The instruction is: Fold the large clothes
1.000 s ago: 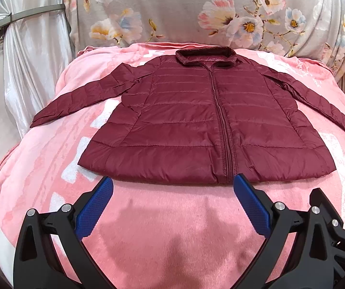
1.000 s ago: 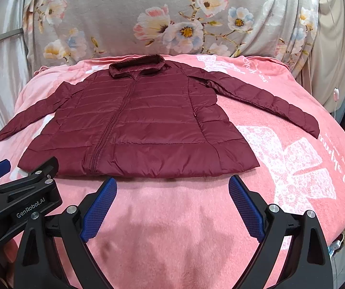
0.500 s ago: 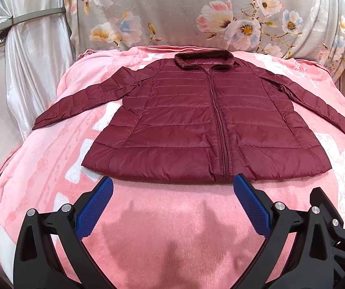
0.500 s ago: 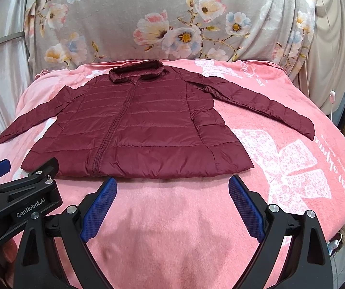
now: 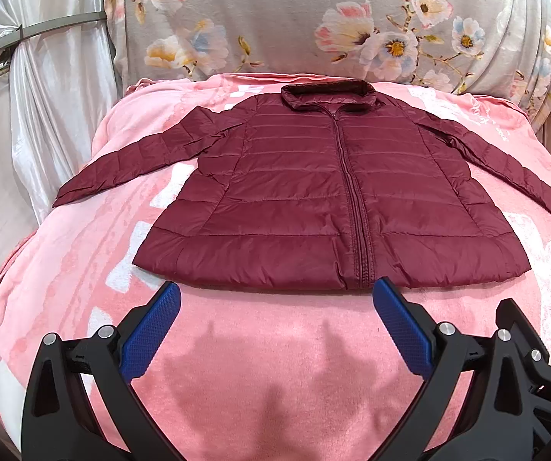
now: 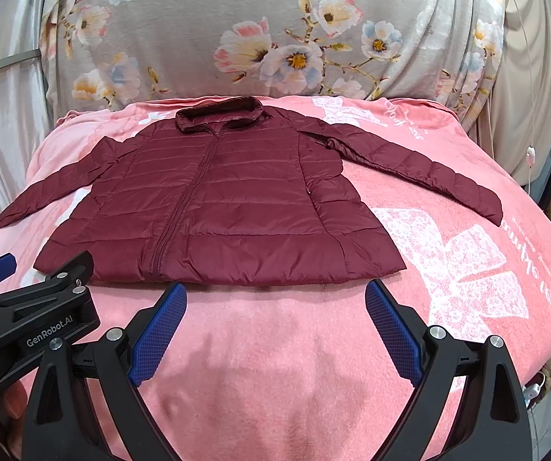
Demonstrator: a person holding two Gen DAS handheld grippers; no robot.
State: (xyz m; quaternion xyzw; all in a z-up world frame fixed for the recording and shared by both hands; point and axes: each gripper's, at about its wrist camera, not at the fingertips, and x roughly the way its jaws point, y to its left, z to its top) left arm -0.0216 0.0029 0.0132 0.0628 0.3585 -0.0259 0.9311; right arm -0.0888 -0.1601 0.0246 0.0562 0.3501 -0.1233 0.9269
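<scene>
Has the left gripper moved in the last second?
Yes. The left gripper has drawn back from the jacket: in its view the floral backdrop behind shows more and the jacket looks smaller.

We read this as home bedroom: pink fleece blanket (image 6: 448, 269) spread ahead of our claws, floral drape (image 6: 275, 30) hung beyond it, satin curtain (image 5: 44, 96) far left, clothes hanging far right.
</scene>
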